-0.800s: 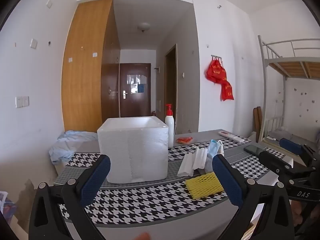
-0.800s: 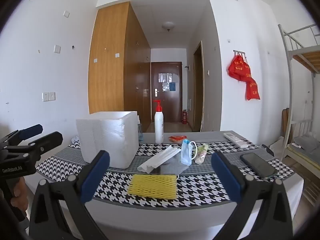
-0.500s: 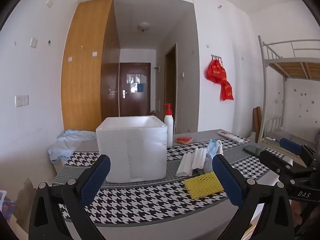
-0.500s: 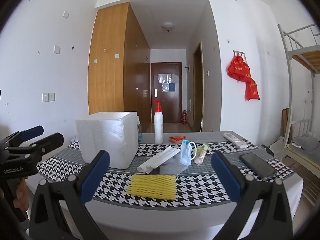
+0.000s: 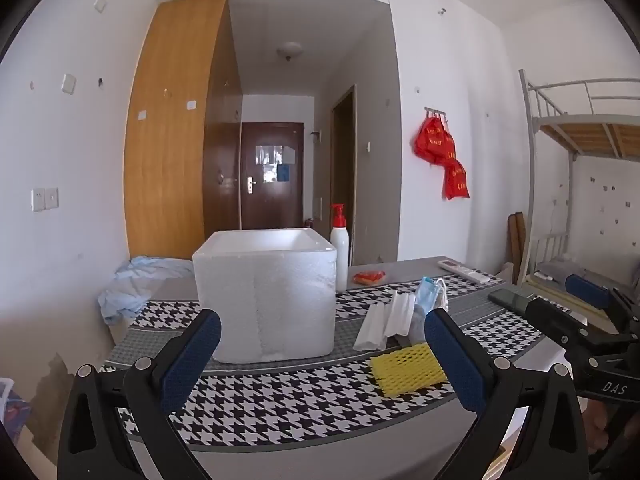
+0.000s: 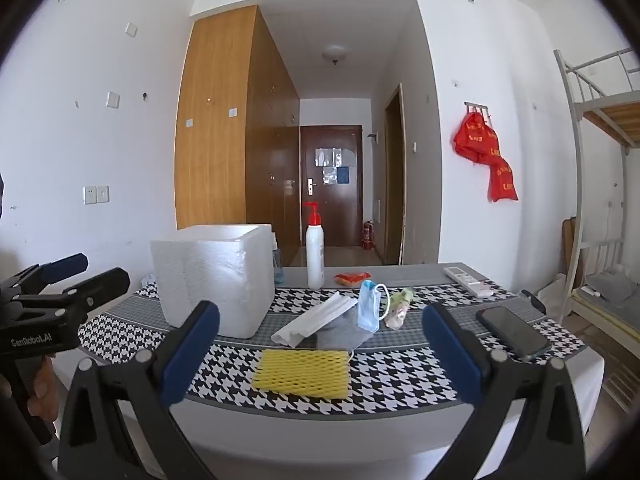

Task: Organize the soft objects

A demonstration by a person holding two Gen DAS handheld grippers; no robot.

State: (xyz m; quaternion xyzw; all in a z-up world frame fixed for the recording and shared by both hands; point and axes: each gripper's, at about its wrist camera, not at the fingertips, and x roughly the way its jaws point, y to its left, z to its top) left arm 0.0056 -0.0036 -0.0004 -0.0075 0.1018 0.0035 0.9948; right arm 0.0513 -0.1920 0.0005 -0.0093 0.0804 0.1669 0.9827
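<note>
Table [image 6: 400,392], houndstooth cloth with grey bands, seen from its near edge. Foam box [image 6: 212,280], white, open-topped, upright on the left part of the cloth; inside hidden. Yellow foam net [image 6: 302,374], flat, nearest the front edge, right of the box and apart from it. White folded sheet [image 6: 316,318], just behind the net, lying slantwise, its lower end over a grey cloth [image 6: 340,336]. Blue mask [image 6: 368,308], propped upright on the grey cloth, white ear loop showing. Small floral bundle [image 6: 398,308], just right of the mask, tilted. Orange packet [image 6: 352,278], farther back, near a pump bottle [image 6: 315,256], white with red head, upright beside the box's far right corner. Remote [image 6: 470,280], white, at the far right of the table. Phone [image 6: 512,332], dark, face up near the right edge. Pale blue fabric [image 5: 140,284], crumpled, off the table's left end by the wall. Left gripper [image 5: 322,356], blue-padded jaws spread wide, nothing between them, held before the table's front edge facing the box. Right gripper [image 6: 320,352], jaws likewise wide and empty, facing the net and mask; its black frame also visible at the right edge of the left view. Red bags [image 6: 486,152] hung on a wall hook at right. Bunk bed [image 5: 580,128], metal frame, far right.
</note>
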